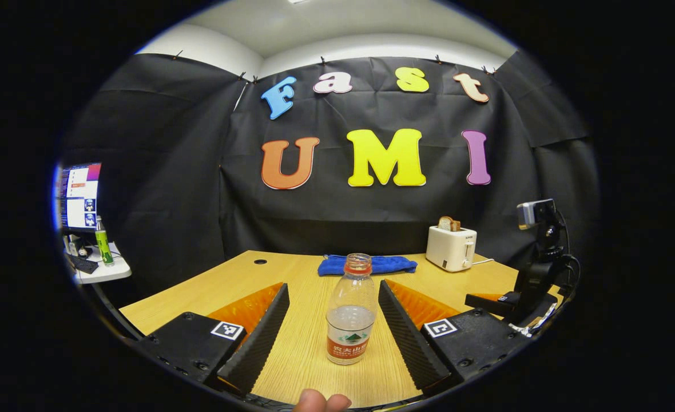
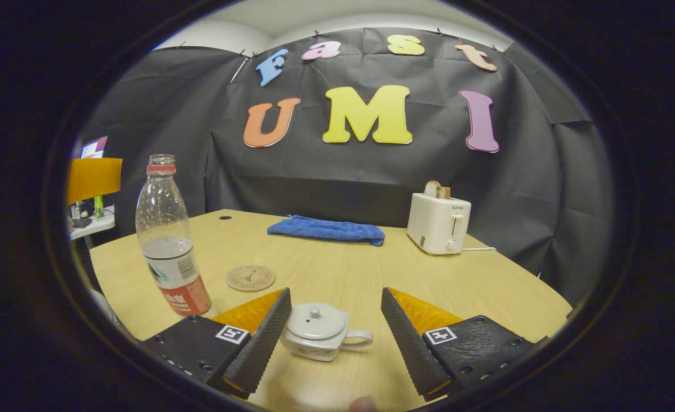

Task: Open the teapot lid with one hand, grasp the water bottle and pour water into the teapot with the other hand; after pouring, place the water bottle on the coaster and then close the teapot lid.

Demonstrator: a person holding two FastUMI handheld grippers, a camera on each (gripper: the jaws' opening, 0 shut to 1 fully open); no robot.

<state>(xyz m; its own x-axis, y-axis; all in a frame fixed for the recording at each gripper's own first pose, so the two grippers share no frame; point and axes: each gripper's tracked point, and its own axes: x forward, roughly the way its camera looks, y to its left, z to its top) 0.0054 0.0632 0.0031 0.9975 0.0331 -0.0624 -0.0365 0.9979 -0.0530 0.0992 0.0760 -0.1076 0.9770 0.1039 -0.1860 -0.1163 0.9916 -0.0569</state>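
Teapot lid on, bottle uncapped, both claws spread wide.

One small white ceramic teapot (image 2: pixel 318 331) with its lid (image 2: pixel 315 321) seated sits at the lower centre of the right gripper view, between the parted fingers of the right claw (image 2: pixel 337 337), touching neither. One round cork coaster (image 2: pixel 250 278) lies left of centre on the light wooden tabletop (image 2: pixel 337 269). One clear plastic water bottle with a red label (image 1: pixel 350 311), part full, stands between the left claw's (image 1: pixel 333 335) open fingers in the left gripper view. One blue folded cloth (image 1: pixel 367 264) and one white toaster (image 1: pixel 451 247) sit at the back.
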